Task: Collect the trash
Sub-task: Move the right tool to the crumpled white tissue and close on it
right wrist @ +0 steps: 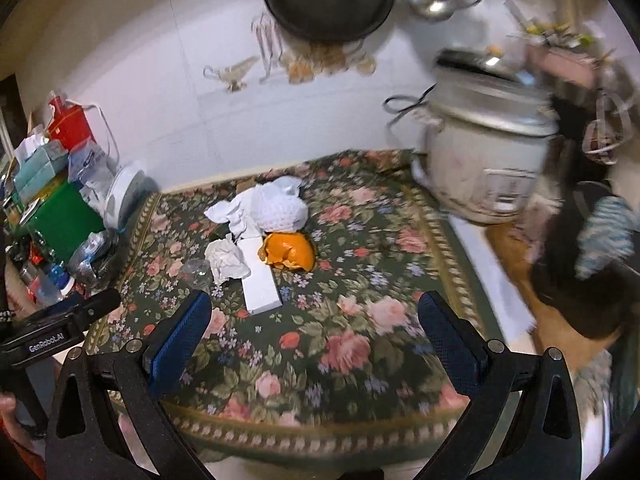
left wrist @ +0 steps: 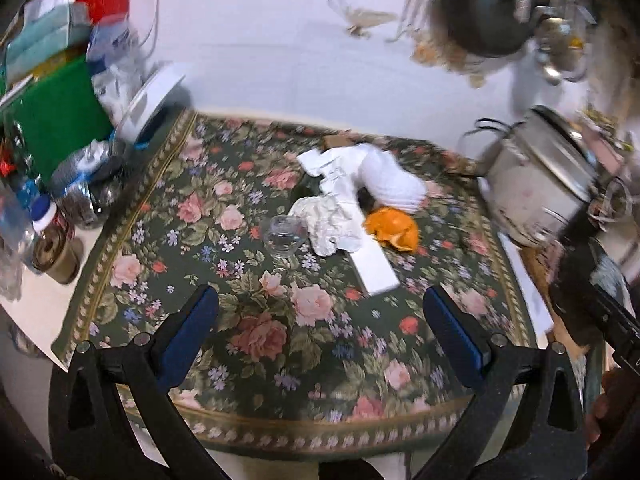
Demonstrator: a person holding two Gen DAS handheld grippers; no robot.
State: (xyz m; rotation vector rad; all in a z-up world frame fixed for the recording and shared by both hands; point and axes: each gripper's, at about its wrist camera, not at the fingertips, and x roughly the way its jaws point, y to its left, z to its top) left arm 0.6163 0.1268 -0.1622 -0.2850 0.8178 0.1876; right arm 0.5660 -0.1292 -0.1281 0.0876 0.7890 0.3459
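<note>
A green floral tablecloth fills mid-frame below a white wall; we see a white rice cooker at right. Both our left gripper and right gripper gape, released, low in frame. The orange peel, crumpled white tissue and flat white box lie centre, above the fingers.

Left gripper: black plastic frame, triangular cutouts, silver screws, blue textured pads on fingers. Right gripper: same build, blue pads. Lower left of right view: black bar, white "GenRobot.AI" marking; bit of skin at left edge.
</note>
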